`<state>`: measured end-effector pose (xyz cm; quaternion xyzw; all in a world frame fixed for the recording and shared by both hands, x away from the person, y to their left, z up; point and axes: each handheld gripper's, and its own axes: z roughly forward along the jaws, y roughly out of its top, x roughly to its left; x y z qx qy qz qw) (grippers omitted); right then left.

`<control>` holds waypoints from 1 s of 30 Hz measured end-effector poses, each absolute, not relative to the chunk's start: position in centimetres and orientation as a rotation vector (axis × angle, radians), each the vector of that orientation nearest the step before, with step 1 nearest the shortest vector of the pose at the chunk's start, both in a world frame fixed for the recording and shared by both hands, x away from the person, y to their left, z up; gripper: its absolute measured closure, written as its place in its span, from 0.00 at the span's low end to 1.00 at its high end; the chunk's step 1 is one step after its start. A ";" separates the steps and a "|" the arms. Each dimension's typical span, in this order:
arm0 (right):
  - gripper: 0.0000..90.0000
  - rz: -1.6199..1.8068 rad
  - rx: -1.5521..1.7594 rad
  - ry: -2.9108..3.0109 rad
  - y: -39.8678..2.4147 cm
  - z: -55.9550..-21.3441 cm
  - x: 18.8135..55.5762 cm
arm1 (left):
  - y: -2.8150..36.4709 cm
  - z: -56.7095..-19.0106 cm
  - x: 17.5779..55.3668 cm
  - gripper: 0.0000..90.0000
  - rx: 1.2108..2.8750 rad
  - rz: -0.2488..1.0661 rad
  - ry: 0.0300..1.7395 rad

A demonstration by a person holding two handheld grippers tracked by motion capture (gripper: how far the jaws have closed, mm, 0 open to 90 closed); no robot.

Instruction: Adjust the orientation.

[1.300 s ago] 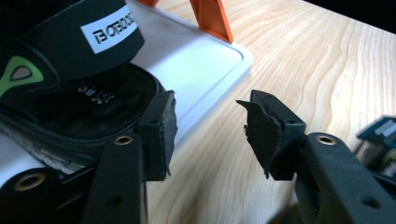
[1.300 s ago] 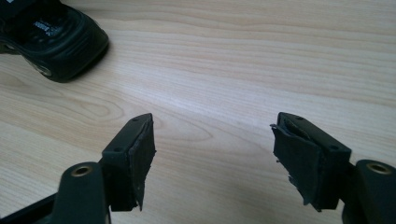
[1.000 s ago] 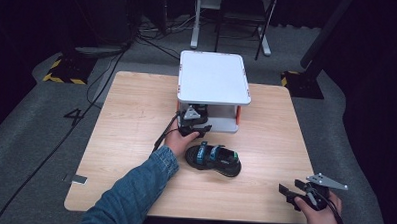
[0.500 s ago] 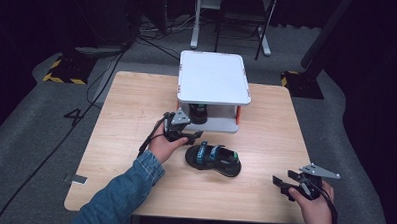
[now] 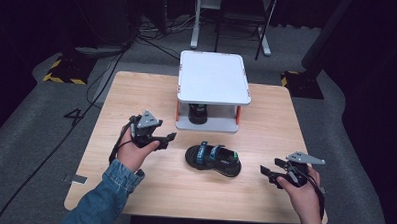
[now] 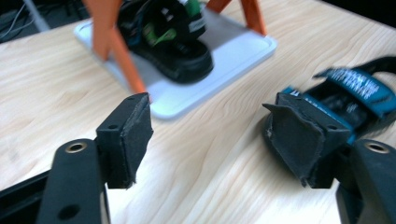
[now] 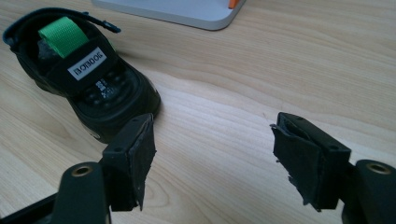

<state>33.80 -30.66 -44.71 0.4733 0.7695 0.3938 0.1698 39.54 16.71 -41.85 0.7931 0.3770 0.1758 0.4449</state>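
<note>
Left gripper has backed off the shelf, jaws just opening, empty; right gripper spread, near sandal.

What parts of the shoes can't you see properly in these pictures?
- Shoe on the rack's bottom shelf: high view, the white top shelf hides most of it.
- Same shoe: left gripper view, blurred, cut by the top edge.
- Sandal on the table: left gripper view, behind the jaw.

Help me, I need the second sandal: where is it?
In the high view, the second sandal sits on the lower shelf of the white rack at the table's far middle, behind the sandal on the table.
</note>
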 end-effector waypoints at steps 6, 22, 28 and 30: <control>0.35 1.165 1.297 2.208 -29.4 -43.9 34.9 | 18.4 -42.0 38.1 0.32 2.007 0.427 0.989; 0.41 1.289 1.061 2.354 -23.1 -41.9 38.0 | 23.5 -43.1 34.6 0.32 1.994 0.452 1.139; 0.40 1.317 0.958 2.406 -21.0 -41.2 38.4 | 24.7 -43.5 33.6 0.31 1.970 0.467 1.192; 0.38 1.313 0.915 2.436 -20.1 -41.2 38.5 | 25.0 -43.6 33.4 0.31 1.976 0.470 1.196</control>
